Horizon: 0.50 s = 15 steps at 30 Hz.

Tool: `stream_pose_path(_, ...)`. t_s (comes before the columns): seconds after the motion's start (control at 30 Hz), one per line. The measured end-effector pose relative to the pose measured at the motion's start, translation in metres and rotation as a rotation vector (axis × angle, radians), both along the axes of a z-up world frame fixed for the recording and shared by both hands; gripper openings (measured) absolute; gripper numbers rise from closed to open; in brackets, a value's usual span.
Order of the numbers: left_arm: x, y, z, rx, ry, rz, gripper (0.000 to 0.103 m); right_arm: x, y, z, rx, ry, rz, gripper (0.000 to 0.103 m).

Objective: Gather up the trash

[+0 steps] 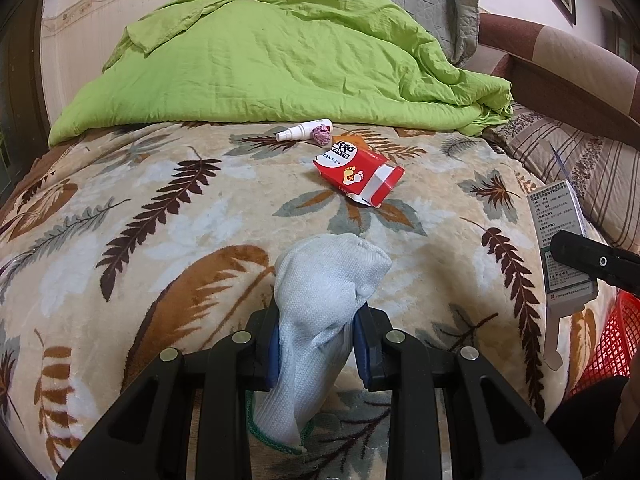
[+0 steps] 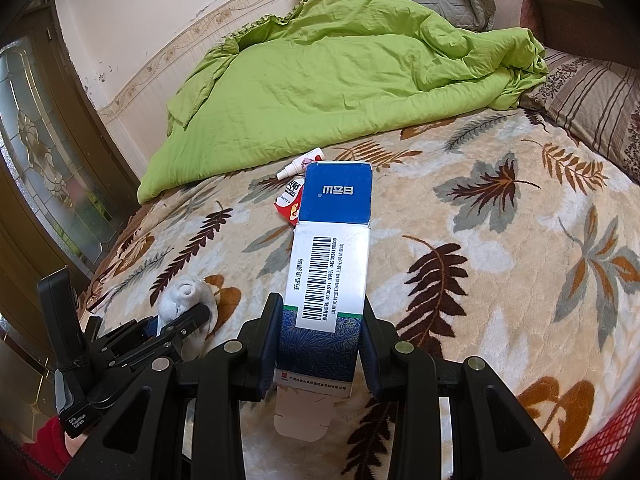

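From the left wrist, the left claw (image 1: 318,344) is over a bed covered by a cream blanket (image 1: 120,240) printed with brown, grey and orange leaves; its blue pads are clenched on a white sock (image 1: 320,292), whose toe bunches up ahead of the fingertips while the green-edged cuff hangs back beneath the claw. Ahead and slightly right lies a crushed red box (image 1: 356,172) with footprints on it, its flap open. Further ahead, a small white spray bottle (image 1: 304,130) lies on its side touching a crumpled pink wad (image 1: 322,135). Beyond them a green quilt (image 1: 260,64) is heaped against a cream wall, with a grey pillow (image 1: 420,4) behind it. At far right the right claw (image 1: 592,264) holds a carton (image 1: 560,240) above a red mesh basket (image 1: 616,340). From the right wrist, the right claw (image 2: 322,344) grips that long carton (image 2: 332,248) by its sides, blue end forward, barcode up, the bottom flap hanging open beneath. The red box (image 2: 290,202) and the bottle (image 2: 296,168) peek out left of the carton's far end. To the near left, the left claw (image 2: 180,320) holds the sock (image 2: 188,300). A glazed wooden door (image 2: 44,152) stands at far left.
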<state>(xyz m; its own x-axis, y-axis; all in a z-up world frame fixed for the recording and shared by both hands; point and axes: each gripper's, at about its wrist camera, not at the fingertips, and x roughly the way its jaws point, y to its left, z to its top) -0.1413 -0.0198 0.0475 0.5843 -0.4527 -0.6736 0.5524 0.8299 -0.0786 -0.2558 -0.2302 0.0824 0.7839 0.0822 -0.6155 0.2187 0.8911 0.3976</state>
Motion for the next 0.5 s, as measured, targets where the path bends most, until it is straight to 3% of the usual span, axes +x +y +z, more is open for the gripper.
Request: stream_pose_path(0.5, -0.0026, -0.0018, 0.0028, -0.020, 0.010, -0.052, 0.028, -0.0022, -0.0031, 0.0011, 0.026, -0.016, -0.011, 0.038)
